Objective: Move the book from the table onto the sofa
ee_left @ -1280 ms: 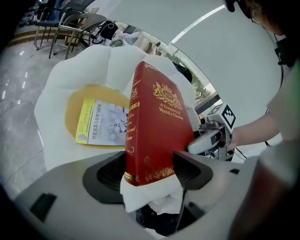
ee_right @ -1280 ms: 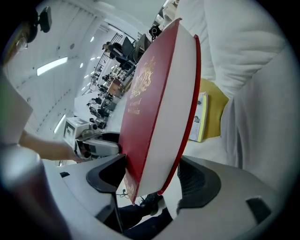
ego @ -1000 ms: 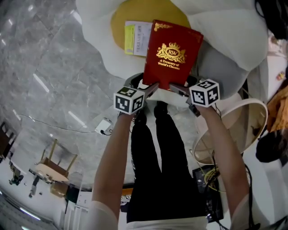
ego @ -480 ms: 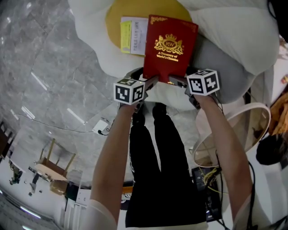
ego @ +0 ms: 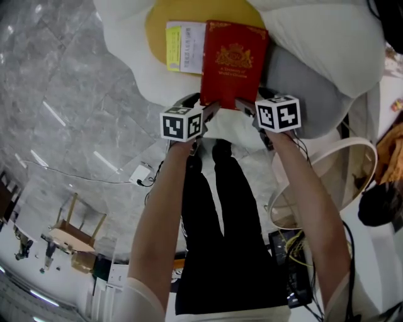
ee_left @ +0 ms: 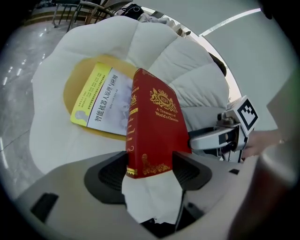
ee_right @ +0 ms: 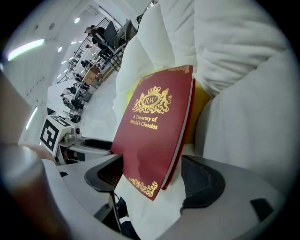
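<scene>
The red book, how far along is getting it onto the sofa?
Done: the red book is over the sofa cushions. In hand: the left gripper clamps its near edge; the right gripper has just been opening its jaws around it, pads apart. Left: probably lay it flat, release, withdraw.

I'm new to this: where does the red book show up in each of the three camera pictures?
Head view: the red book is at top centre, cover up.
Left gripper view: at the centre, spine toward the camera.
Right gripper view: at the centre, front cover toward the camera.
Shared landmark: the yellow patch, which peeks out beside the book in every view.
</scene>
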`<state>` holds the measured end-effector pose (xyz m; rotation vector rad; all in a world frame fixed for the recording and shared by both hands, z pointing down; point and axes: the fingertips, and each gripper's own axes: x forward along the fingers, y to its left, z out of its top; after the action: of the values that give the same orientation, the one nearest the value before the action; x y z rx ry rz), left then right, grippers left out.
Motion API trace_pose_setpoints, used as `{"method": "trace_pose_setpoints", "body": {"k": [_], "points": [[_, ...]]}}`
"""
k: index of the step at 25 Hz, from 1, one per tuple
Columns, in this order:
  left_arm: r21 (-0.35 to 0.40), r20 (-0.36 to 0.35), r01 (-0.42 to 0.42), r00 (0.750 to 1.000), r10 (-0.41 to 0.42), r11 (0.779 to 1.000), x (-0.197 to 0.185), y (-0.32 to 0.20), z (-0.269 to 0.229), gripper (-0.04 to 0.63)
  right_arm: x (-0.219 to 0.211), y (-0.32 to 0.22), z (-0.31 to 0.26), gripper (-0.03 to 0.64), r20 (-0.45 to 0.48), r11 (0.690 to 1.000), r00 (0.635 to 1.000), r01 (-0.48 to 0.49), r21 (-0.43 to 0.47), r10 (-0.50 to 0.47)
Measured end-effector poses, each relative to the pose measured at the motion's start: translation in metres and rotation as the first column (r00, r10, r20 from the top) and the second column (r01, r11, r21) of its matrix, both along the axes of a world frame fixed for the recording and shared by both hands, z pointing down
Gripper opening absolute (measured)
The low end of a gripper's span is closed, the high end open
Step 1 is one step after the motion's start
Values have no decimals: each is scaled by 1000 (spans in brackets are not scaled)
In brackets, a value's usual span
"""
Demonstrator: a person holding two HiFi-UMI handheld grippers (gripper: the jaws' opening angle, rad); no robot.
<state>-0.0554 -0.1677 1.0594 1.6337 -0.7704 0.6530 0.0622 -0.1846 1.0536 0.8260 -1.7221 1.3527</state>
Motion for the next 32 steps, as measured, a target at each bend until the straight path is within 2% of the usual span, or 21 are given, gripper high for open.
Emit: {"method": "trace_pose_setpoints", "body": {"k": [3, 7, 11, 13, 14, 15, 16, 20, 26, 29, 32], "points": [[7, 7, -3, 1000, 3, 1000, -1, 4, -23, 304, 12, -3, -28, 376, -9, 998, 999, -40, 45, 40], [27, -4, -6, 1000, 6, 1000, -5, 7, -66, 302, 14, -1, -73, 376, 55, 995, 996, -71, 71, 67], [80, -51, 24, 998, -19, 997, -3, 9, -132, 244, 11, 9, -129, 366, 111, 993, 993, -62, 98, 51], [104, -66, 40, 997, -33, 994, -1, 13, -166, 214, 10, 17, -161, 340, 138, 992, 990, -53, 115, 37], [115, -72, 47, 997, -39, 992, 0, 15, -184, 202, 10, 20, -178, 301, 145, 990, 989, -48, 133, 29], [125, -79, 53, 996, -43, 991, 1, 17, -201, 194, 10, 22, -196, 221, 152, 987, 988, -47, 154, 23], [138, -87, 58, 995, -46, 989, 1, 19, -219, 183, 9, 22, -215, 173, 162, 983, 987, -52, 176, 23], [199, -107, 72, 993, -51, 977, 2, 25, -297, 134, 8, 24, -300, 101, 219, 963, 975, -97, 251, 41], [300, -82, 48, 996, -24, 953, -8, 50, -415, 9, 12, 40, -427, 54, 268, 924, 963, -82, 374, -23], [336, -85, 49, 996, -21, 940, -13, 69, -464, 2, 20, 54, -471, 49, 262, 900, 964, -73, 429, -46], [356, -104, 65, 994, -30, 932, -19, 92, -502, 2, 30, 69, -503, 49, 259, 885, 966, -107, 454, -16]]}}
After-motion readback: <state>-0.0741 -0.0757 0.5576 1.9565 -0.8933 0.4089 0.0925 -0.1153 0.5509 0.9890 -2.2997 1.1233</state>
